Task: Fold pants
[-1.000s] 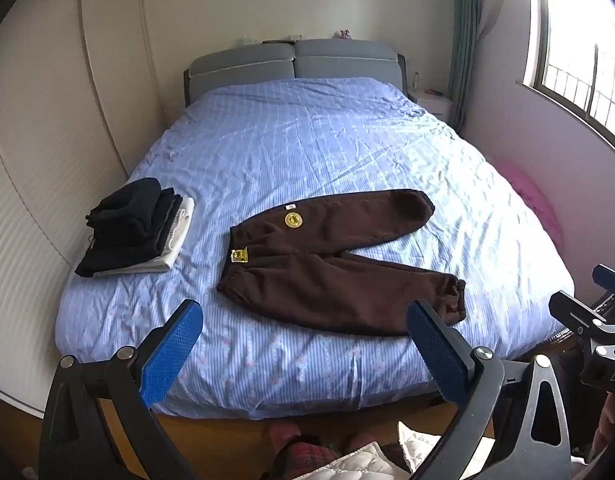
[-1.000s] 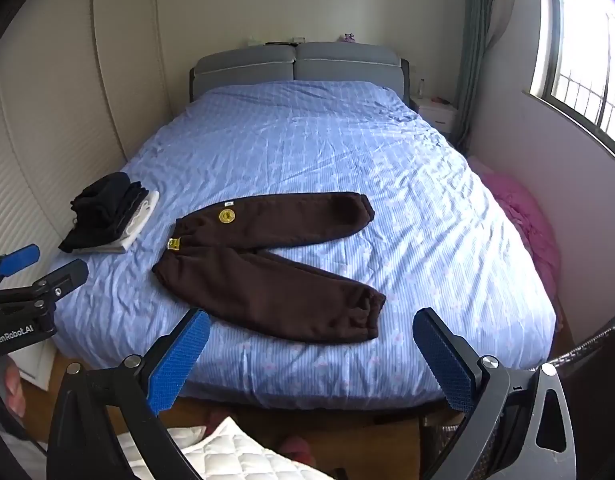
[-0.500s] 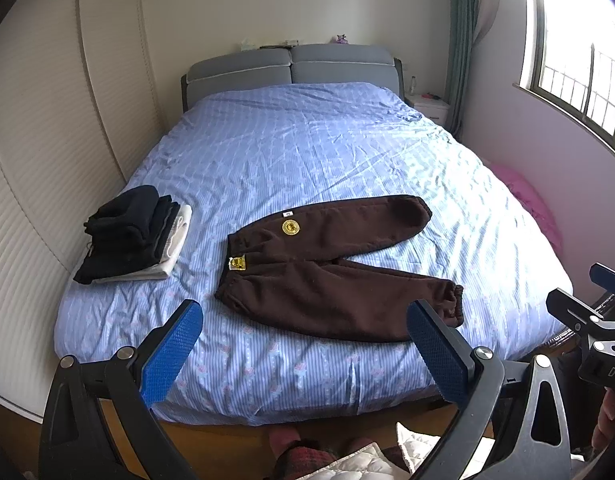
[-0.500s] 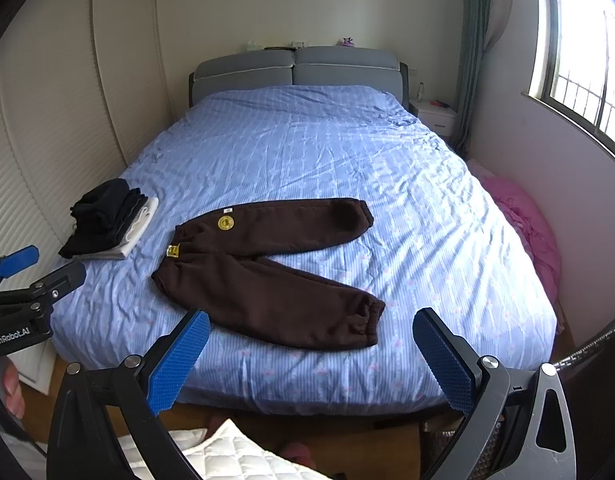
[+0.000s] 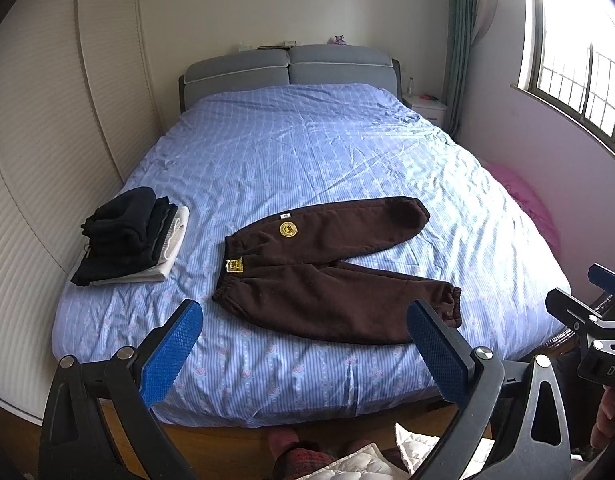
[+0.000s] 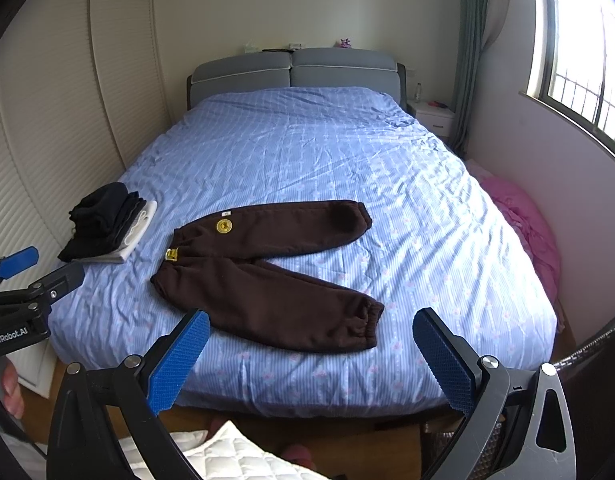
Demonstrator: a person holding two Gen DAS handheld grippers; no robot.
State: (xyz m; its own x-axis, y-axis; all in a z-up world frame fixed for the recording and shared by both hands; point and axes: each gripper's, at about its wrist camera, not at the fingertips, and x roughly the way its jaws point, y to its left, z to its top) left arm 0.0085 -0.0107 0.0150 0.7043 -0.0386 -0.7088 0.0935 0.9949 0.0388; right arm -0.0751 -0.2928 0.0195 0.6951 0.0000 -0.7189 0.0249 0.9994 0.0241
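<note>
Brown pants (image 5: 331, 276) lie flat on the bed (image 5: 307, 152), near its foot edge, waistband to the left, both legs running right and spread in a V; the far leg ends at a cuff up-right, the near leg's cuff sits close to the bed's front edge. Yellow round patch and yellow waistband tag show on top. Not folded yet.

Left wrist view vs right wrist view: the left one shows the right gripper (image 5: 587, 312) at its right edge, black frame w/ a blue tip, plus part of a hand below it. The right one shows the left gripper (image 6: 31, 276) at its left edge, marked "GenRobot.AI", w/ a thumb under it. The pink heap (image 6: 527, 224) on the floor by the window wall shows more fully in the right view. The nightstand (image 5: 427, 110) shows in both.

Stack of folded clothes (image 5: 131, 236), dark items over a white one, sits at the bed's left edge, well apart from the pants. Grey headboard (image 5: 287, 68) at the far end, window (image 5: 579, 64) on the right wall.

Pose: both grippers held off the foot of the bed, above the floor, pointing fwd toward the pants, touching nothing. Left gripper's fingers (image 5: 171, 352) stand wide apart, blue pads facing in, nothing between them. Right gripper's fingers (image 6: 179, 360) spread equally wide, also empty. White quilted fabric (image 6: 227, 456) shows at the bottom, below the grippers.
</note>
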